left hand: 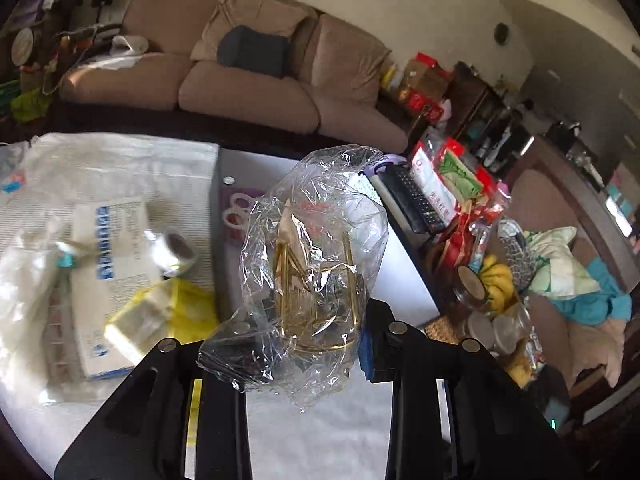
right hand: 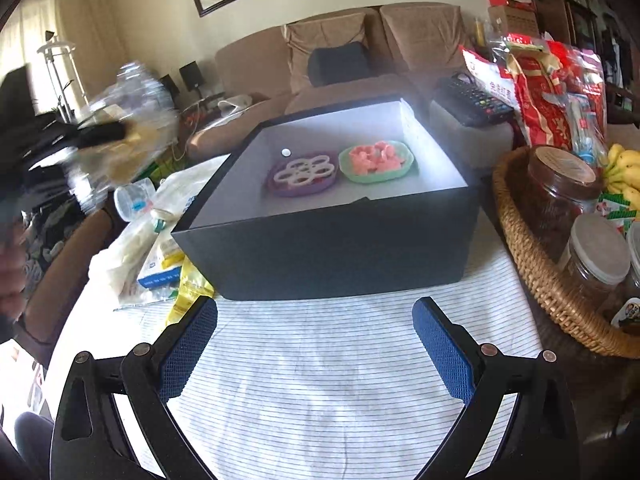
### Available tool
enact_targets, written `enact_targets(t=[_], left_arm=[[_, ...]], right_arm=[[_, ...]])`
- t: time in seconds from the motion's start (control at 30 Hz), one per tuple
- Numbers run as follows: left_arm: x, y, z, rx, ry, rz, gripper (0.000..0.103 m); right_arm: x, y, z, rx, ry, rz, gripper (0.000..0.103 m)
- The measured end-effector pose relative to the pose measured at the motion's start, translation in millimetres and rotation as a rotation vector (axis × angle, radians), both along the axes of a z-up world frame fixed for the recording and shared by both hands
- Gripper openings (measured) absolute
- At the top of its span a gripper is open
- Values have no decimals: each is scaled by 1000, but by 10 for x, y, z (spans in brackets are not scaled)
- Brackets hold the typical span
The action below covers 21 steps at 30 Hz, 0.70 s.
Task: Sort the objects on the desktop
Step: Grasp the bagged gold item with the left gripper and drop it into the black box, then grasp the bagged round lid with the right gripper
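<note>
My left gripper [left hand: 304,344] is shut on a crumpled clear plastic bag [left hand: 316,248] with gold wire pieces inside, held in the air above the table's left part. It shows blurred in the right wrist view [right hand: 120,128]. The black box [right hand: 328,248] with a white inside stands on the striped cloth; it holds a purple dish with white rings [right hand: 302,176], a green dish with pink pieces [right hand: 376,162] and a small white disc [right hand: 285,153]. My right gripper [right hand: 314,344] is open and empty, low over the cloth in front of the box.
Left of the box lie a white-and-blue carton [left hand: 112,272], a tape roll [left hand: 178,248], a yellow packet [left hand: 180,312] and white bags. A wicker basket [right hand: 532,264] with jars and bananas stands at the right. A remote [right hand: 472,104] and red snack bags lie behind.
</note>
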<state>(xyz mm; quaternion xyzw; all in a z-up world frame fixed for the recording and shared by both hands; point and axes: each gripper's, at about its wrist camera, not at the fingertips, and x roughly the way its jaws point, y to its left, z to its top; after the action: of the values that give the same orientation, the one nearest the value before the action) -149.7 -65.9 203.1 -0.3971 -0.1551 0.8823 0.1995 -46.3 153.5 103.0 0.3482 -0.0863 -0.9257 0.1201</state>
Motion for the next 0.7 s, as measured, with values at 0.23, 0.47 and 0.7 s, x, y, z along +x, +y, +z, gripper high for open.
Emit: enact_targets(t=[0.23,0.47,0.7], left_arm=[[-610,418,-487,-85,-137,94,73],[-260,300,-180,-207,9,91,73],[446,-513,-24,-282,97,145,82]], right_arm=[[3,190,-32,-8,-16,-7,100],[-28,315,-68,-43,-36,-8,100],[-30,133,-57,-14,-25,27,100]])
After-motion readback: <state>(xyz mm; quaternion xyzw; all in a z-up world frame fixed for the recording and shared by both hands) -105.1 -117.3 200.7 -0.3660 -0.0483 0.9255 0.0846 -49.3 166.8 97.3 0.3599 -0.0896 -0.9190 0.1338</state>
